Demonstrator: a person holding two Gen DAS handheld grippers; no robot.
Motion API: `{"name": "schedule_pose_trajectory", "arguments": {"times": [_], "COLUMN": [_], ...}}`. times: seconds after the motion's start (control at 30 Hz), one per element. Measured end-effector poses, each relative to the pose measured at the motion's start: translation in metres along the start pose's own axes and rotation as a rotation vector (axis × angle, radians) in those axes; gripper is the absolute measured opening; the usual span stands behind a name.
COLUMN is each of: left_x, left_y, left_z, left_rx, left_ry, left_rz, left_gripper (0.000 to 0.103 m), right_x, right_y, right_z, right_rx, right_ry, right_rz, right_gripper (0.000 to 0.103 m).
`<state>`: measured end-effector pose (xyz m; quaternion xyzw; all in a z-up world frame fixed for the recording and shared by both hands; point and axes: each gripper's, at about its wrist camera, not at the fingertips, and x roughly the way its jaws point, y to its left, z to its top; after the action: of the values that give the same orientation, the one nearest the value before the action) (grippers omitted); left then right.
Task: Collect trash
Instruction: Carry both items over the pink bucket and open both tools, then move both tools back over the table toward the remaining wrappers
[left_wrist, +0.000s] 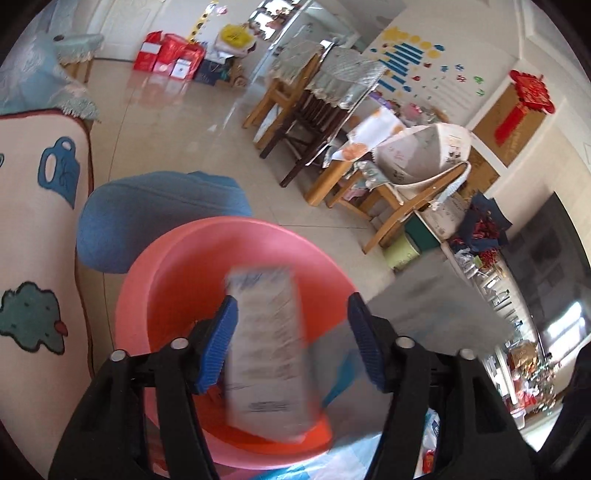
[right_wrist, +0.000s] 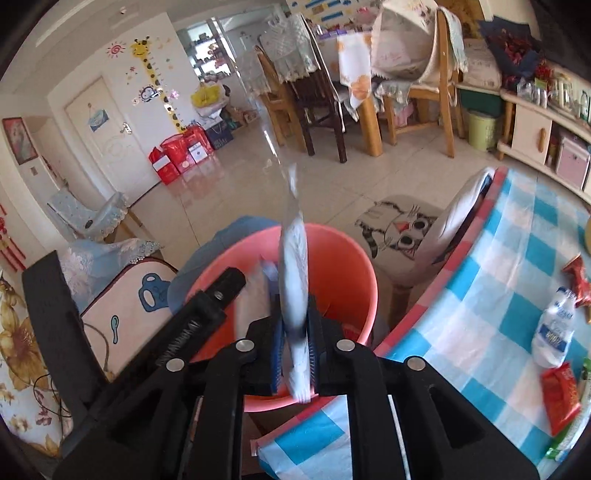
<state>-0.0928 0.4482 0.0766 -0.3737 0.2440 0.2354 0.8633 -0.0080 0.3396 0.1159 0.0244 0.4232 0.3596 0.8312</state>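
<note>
Left gripper (left_wrist: 291, 339), jaws wide, over the pink bucket (left_wrist: 155, 295); a blurred carton (left_wrist: 266, 347) sits between the pads, touching neither, long axis upright, print unreadable. Right gripper (right_wrist: 295, 332), jaws narrow, pinches a white wrapper (right_wrist: 293, 266) edge-on, long axis upright, over the bucket; contents mostly hidden. Bucket stands off the checked table's (right_wrist: 480, 295) left edge, open floor beyond. Bottle (right_wrist: 554, 332) and red packet (right_wrist: 561, 395) near table's right edge.

Glossy beige tiled floor (right_wrist: 229, 166), wooden dining chairs (right_wrist: 417, 85), white door (right_wrist: 110, 133), daylit room.
</note>
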Motion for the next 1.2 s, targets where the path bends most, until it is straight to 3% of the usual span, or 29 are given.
{"name": "schedule_pose_trajectory", "arguments": {"times": [0.03, 0.1, 0.17, 0.37, 0.53, 0.8, 1.2], "left_x": [0.003, 0.003, 0.0, 0.003, 0.001, -0.01, -0.025], "left_y": [0.002, 0.004, 0.0, -0.019, -0.037, -0.069, -0.109], "left_z": [0.002, 0.002, -0.002, -0.011, -0.025, -0.051, -0.083], "left_rx": [-0.005, -0.001, 0.031, 0.16, 0.239, 0.349, 0.485], "left_ry": [0.004, -0.009, -0.037, -0.08, -0.057, -0.094, -0.137], "left_rz": [0.016, 0.027, 0.039, 0.0, -0.089, -0.243, -0.373], "left_gripper": [0.076, 0.078, 0.081, 0.087, 0.09, 0.096, 0.097], "right_x": [0.002, -0.001, -0.01, -0.052, -0.085, -0.129, -0.196], "right_y": [-0.005, -0.016, -0.026, -0.04, -0.05, -0.074, -0.111], "right_z": [-0.002, -0.008, -0.016, -0.037, -0.054, -0.081, -0.119], "right_rx": [0.028, 0.082, 0.109, 0.095, 0.035, 0.001, -0.025], "right_ry": [0.005, -0.005, -0.031, -0.089, -0.105, -0.135, -0.25], "right_rz": [0.0, -0.005, -0.006, -0.113, -0.218, -0.33, -0.456], "right_gripper": [0.025, 0.058, 0.07, 0.088, 0.091, 0.092, 0.098]}}
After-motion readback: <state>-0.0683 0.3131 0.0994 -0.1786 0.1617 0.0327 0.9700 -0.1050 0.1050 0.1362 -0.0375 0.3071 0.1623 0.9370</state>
